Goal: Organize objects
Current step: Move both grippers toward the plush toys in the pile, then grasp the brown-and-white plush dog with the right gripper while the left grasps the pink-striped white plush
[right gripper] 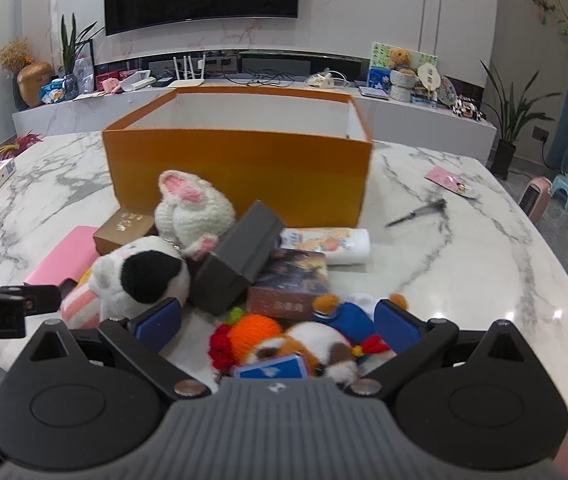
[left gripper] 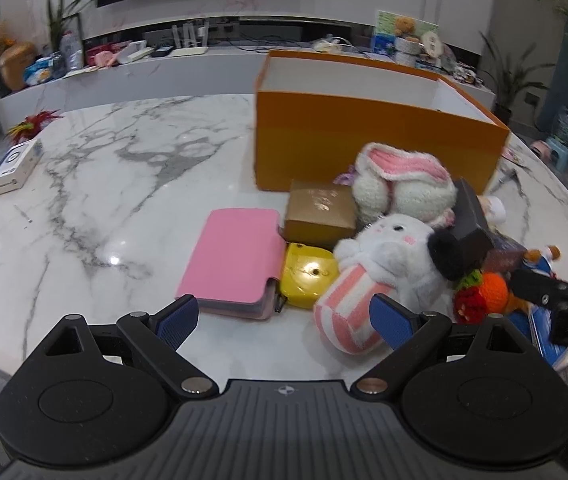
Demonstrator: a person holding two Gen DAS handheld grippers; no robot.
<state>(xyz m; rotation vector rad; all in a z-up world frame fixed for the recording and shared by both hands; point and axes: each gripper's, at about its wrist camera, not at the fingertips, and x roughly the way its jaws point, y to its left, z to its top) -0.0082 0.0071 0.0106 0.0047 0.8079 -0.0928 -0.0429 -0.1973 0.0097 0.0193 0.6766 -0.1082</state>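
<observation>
An open orange box (left gripper: 363, 136) (right gripper: 240, 168) stands on the marble table. In front of it lies a pile: a pink notebook (left gripper: 236, 256), a yellow pouch (left gripper: 307, 276), a gold box (left gripper: 319, 212), a white knitted rabbit (left gripper: 403, 180) (right gripper: 192, 204), a plush in a striped sock (left gripper: 383, 256) (right gripper: 140, 276), a dark grey box (right gripper: 240, 256), a brown book box (right gripper: 291, 284) and a knitted orange and blue doll (right gripper: 303, 336). My left gripper (left gripper: 284, 320) is open, just short of the notebook and striped plush. My right gripper (right gripper: 278, 320) is open around the knitted doll.
A white carton (left gripper: 16, 168) lies at the table's left edge. A dark pen-like tool (right gripper: 419, 212) and a pink card (right gripper: 447, 178) lie to the right of the orange box. A white tube (right gripper: 327, 244) lies behind the book box. A cluttered TV shelf runs behind.
</observation>
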